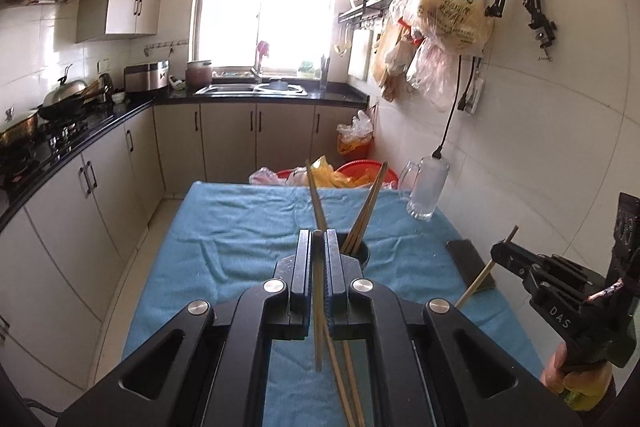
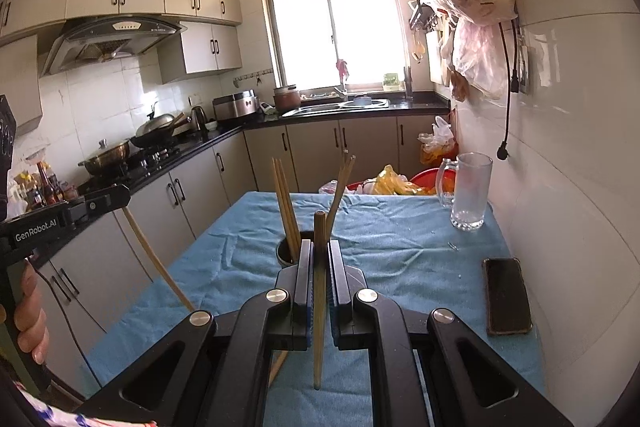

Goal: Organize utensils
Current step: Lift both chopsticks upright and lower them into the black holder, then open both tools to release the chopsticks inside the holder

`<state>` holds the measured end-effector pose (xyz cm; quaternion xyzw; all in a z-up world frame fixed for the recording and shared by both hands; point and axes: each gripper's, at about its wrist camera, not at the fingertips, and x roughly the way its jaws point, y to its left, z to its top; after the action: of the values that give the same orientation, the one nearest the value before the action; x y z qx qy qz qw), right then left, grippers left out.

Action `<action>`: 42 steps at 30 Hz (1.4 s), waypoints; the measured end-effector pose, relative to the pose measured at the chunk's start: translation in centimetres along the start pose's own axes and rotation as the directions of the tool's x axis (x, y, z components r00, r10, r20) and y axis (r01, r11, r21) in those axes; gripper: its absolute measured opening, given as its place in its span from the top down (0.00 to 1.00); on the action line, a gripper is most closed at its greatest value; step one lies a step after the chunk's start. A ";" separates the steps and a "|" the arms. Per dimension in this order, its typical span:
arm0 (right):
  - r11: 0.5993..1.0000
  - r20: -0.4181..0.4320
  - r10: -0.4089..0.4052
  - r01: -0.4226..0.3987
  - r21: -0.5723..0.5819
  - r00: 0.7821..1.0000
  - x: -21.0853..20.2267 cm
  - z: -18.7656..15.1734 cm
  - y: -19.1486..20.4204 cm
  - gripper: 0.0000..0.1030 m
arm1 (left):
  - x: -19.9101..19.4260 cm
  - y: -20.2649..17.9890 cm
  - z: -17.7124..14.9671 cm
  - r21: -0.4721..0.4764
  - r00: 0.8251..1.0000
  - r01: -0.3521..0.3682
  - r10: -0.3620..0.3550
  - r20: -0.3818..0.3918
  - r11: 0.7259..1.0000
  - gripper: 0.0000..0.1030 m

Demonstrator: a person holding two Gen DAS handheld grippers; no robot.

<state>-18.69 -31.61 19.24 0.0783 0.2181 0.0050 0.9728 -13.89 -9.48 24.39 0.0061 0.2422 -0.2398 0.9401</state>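
Table with blue cloth (image 1: 240,227), laid flat and wrinkled, bearing all smaller items; left gripper (image 1: 319,239), jaws closed tight on one wooden chopstick (image 1: 318,307), stick running lengthwise between the pads, lower end hanging free above the cloth; right gripper (image 2: 319,247), jaws likewise clamped on a single dark-tipped chopstick (image 2: 319,307), tip rising just above the pads, other end hanging below, raised over the cloth; the same right gripper seen from the left wrist view at the right edge (image 1: 500,253), stick slanting through it; clear glass mug (image 2: 468,191), upright near the wall at the far right of the cloth, apart from all else; black phone (image 2: 506,301), flat, screen up, at the right side of the cloth; dark round holder (image 2: 285,251), upright mid-cloth just beyond both grippers, partly hidden by the fingers; chopsticks in holder (image 2: 286,211), several, leaning outward in two splayed groups; loose chopsticks on cloth (image 1: 344,387), crossing beneath the left gripper
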 end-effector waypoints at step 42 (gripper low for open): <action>0.998 -0.074 0.022 -0.018 0.057 0.997 16.7 7.1 -1.6 0.94 | 16.8 0.9 7.5 -0.039 0.995 0.040 -0.044 -0.088 0.998 0.90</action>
<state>-0.57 -33.56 18.20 0.1073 0.2534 0.0114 0.9613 2.78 -17.15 23.22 -0.0056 0.2883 -0.2545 0.9231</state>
